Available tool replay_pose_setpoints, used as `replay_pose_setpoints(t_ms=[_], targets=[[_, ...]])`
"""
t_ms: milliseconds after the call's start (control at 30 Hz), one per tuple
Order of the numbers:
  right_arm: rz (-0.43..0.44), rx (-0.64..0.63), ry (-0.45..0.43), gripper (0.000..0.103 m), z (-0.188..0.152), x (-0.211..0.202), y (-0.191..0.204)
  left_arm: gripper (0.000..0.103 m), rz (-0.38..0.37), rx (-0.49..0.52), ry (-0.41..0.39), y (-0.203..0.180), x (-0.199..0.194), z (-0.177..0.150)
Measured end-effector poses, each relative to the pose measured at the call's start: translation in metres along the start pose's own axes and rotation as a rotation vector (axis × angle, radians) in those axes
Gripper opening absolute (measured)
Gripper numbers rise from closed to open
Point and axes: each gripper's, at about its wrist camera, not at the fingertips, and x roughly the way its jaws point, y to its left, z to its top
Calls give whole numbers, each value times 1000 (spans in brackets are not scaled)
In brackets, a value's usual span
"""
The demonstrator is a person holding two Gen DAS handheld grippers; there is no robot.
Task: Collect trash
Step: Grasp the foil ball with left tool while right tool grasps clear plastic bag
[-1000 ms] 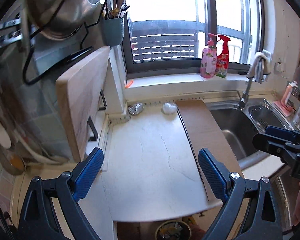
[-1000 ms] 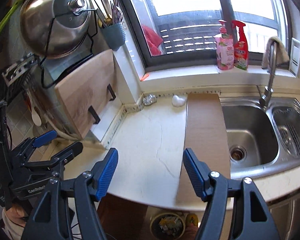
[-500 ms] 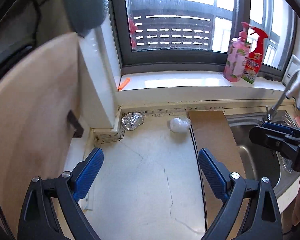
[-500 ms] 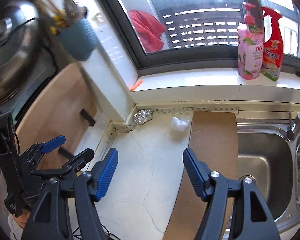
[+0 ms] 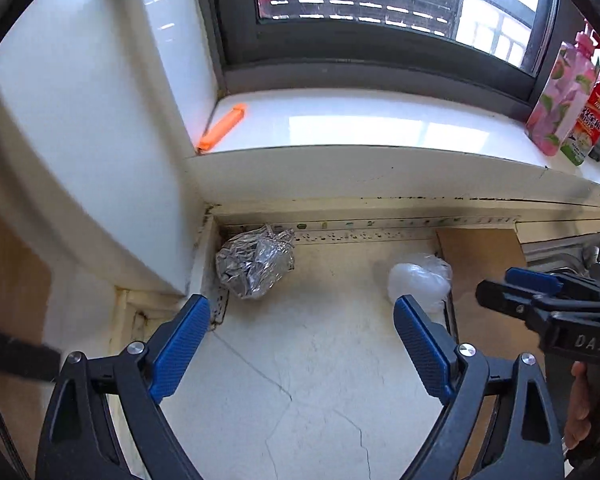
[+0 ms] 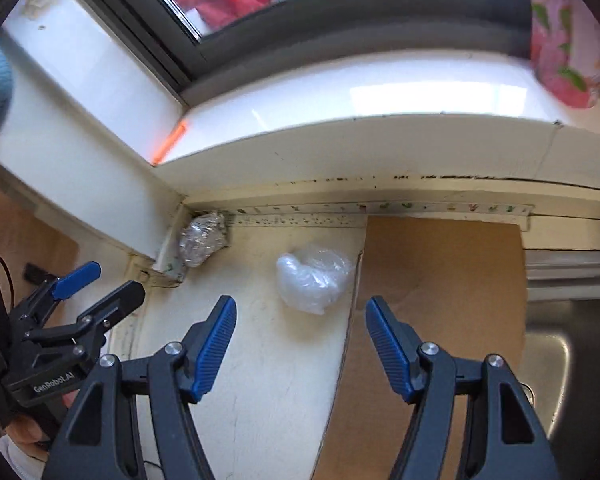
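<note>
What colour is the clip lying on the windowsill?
Orange; the clip shows best in the left wrist view, at the sill's left end.

Orange clip (image 5: 222,127) (on windowsill (image 5: 380,128))

table (image 5: 312,380) bare before foil ball (image 5: 254,266) and plastic wad (image 6: 312,276) | foil ball boxed into wall corner | window ledge (image 5: 360,160) overhangs both | board (image 6: 440,280) just beside wad

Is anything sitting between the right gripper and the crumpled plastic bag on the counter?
Nothing visible. The right gripper is open, and only bare counter lies between it and the plastic bag.
</note>
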Motion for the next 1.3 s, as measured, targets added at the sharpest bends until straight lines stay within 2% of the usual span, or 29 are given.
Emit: replay_pose_setpoints(t_ms=[167, 367, 467, 767, 867, 933, 1000, 1100, 1300], targets=[[-9, -18, 47, 68, 0, 43, -3, 91, -6, 37, 15, 1, 33, 7], [-21, -37, 62, 67, 0, 71, 2, 86, 11, 59, 57, 9, 67, 13], [-10, -25, 66, 56, 2, 81, 0, 84, 43, 79, 78, 9, 82, 14], [32, -31, 38, 43, 5, 82, -2, 81, 119, 102, 117, 7, 116, 12], [30, -44, 31, 41, 4, 81, 0, 73, 136, 103, 140, 3, 130, 13], [32, -48, 31, 40, 3, 80, 0, 63, 155, 101, 153, 3, 138, 13], [28, -53, 27, 40, 3, 79, 0, 60, 177, 95, 147, 3, 143, 14], [26, -62, 23, 38, 3, 81, 4, 60, 175, 75, 145, 4, 145, 15], [15, -73, 13, 34, -3, 74, 7, 52, 163, 85, 108, -4, 134, 8]])
